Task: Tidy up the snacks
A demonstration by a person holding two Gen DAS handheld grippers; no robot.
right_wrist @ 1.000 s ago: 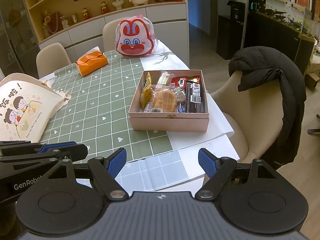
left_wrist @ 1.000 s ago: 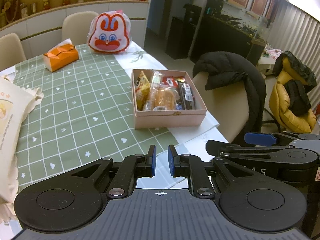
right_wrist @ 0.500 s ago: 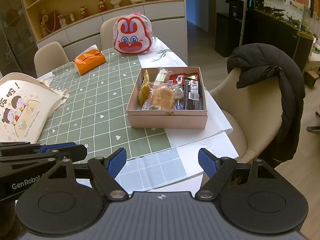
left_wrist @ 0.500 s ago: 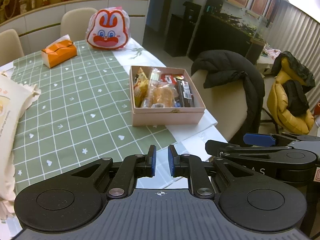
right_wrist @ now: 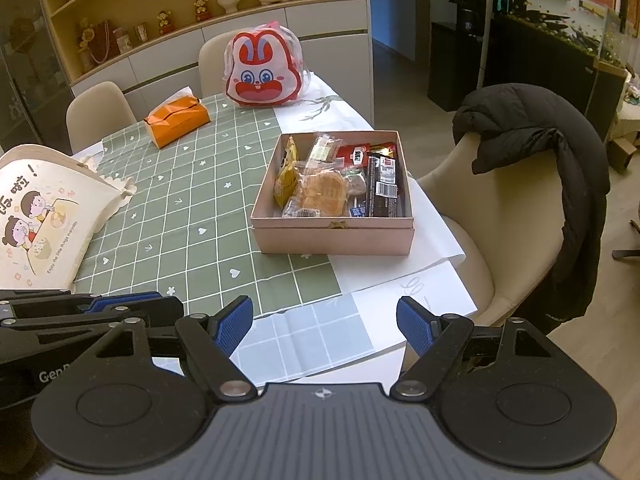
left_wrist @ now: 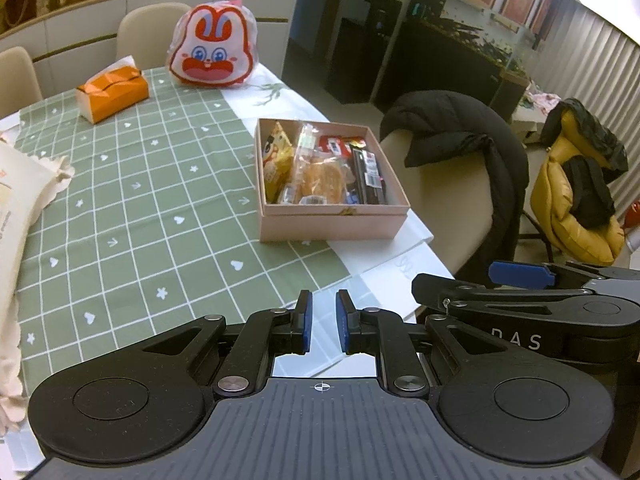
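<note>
Left wrist view: over the last second nothing has shifted. Left gripper [left_wrist: 322,322] pressed together, empty; right gripper [right_wrist: 325,324] spread, empty. Snacks [right_wrist: 336,182] sit in the pink box [right_wrist: 334,240] on the tabletop [right_wrist: 180,208]; organizing appears complete.

place: home dining room | table [right_wrist: 168,216]: green checked cloth, cream chairs [right_wrist: 500,216] around it | wall: shelf [right_wrist: 208,4] of figurines above white cabinets | side: fish tank [right_wrist: 560,36], framed pictures | clutter: black jacket [right_wrist: 552,152] over a chair, tissue box [right_wrist: 178,120], rabbit-face bag [right_wrist: 262,72]
</note>
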